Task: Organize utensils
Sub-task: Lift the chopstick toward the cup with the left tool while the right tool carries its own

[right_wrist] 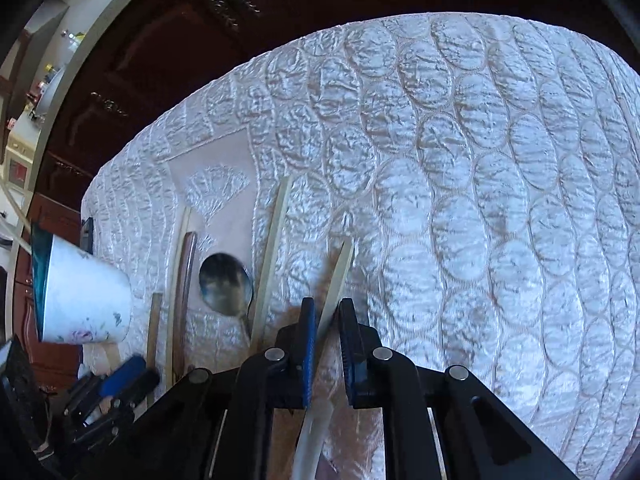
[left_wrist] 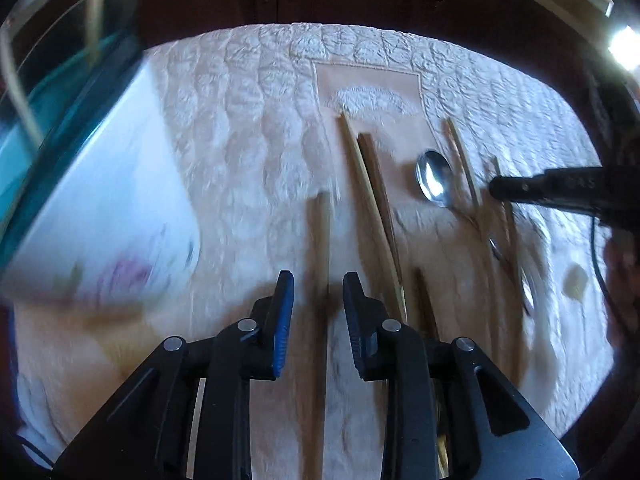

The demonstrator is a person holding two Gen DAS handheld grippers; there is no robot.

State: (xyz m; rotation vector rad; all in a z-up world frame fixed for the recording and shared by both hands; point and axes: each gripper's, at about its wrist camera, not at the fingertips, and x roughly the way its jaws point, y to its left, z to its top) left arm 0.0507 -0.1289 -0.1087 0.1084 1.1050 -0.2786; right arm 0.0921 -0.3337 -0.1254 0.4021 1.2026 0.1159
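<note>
Left gripper [left_wrist: 318, 288]: released, astride a pale wooden chopstick [left_wrist: 320, 240]. Right gripper [right_wrist: 326, 316]: clenched on a cream flat chopstick [right_wrist: 340, 272]. Steel spoon [right_wrist: 224, 284], quilted white tablecloth [right_wrist: 440, 200]. No legible writing.

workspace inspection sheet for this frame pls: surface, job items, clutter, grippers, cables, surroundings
Surface: quilted white cloth covering the table.
Job's things: spoon and several chopsticks lying on the cloth; floral cup with a teal inside, tilted, at the left.
Clutter: nothing seen.
Grippers: left gripper open, one chopstick below the gap; right gripper shut on a pale chopstick.
Cables: thin black cable by the right gripper.
Surroundings: dark wooden cabinet behind the table.
</note>
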